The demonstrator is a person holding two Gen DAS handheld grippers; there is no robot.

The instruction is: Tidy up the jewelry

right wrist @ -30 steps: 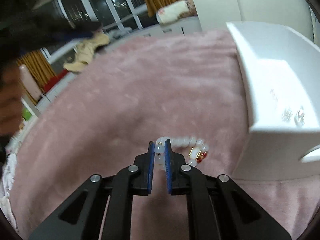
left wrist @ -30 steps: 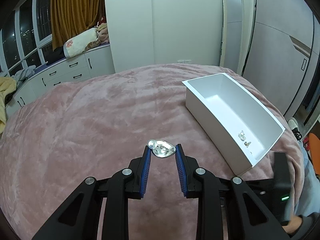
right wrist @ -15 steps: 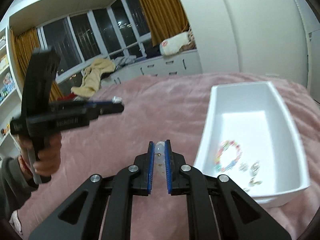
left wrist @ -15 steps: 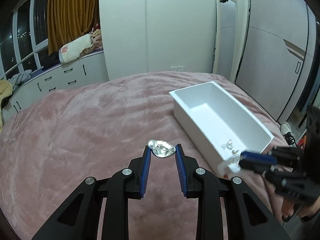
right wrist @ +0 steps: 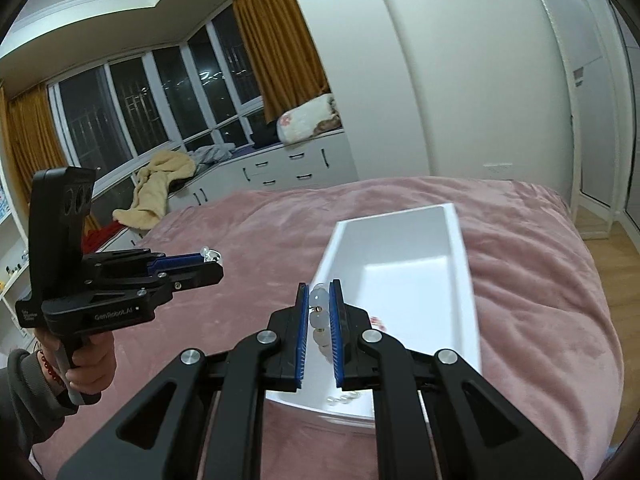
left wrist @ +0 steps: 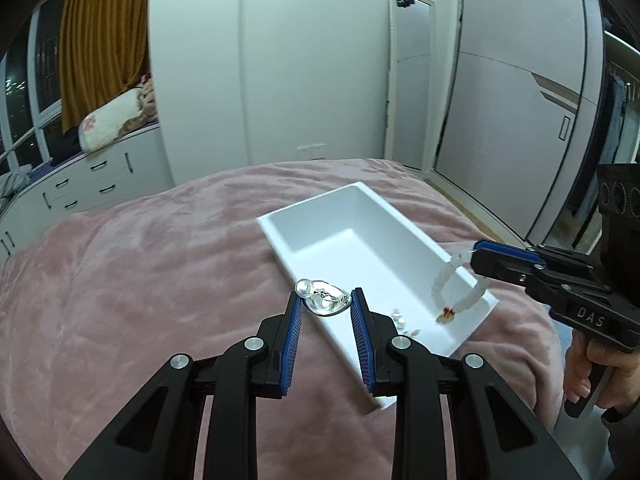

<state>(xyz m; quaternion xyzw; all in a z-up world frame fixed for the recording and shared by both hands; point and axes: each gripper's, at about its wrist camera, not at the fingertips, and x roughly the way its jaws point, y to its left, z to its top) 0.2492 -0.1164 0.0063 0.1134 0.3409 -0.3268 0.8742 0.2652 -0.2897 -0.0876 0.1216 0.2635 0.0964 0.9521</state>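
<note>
At the far left, white drawers (left wrist: 80,188) are seen beneath a window hung with an orange curtain (left wrist: 104,44), and a rolled floral quilt (left wrist: 116,120) is laid on top of them. A pink blanket (left wrist: 140,280) is spread across the bed.

The left gripper (left wrist: 325,307) is held above the blanket, just beside the long side of the white tray (left wrist: 276,224). A silver jewelry piece (left wrist: 323,302) is clamped between its blue-padded fingertips (left wrist: 295,312); what kind of piece it is cannot be told. In the right wrist view the same gripper (right wrist: 208,261) is seen in the air at the left, gripped by the left hand (right wrist: 86,368), with the silver piece poking out at its tip.

The white tray is set lengthwise on the blanket. A few small shiny pieces (left wrist: 402,322) are lying on its floor near the closer end.

To the right, the right gripper (left wrist: 476,249) is closed on a white beaded bracelet (left wrist: 454,286), which is hung from its tip over the near end of the tray, a small red charm dangling at the bottom. In its own view the beads (right wrist: 319,312) are pinched between the blue pads, above the tray's near edge (right wrist: 464,280). The right hand (left wrist: 592,376) is wrapped around the handle.
</note>
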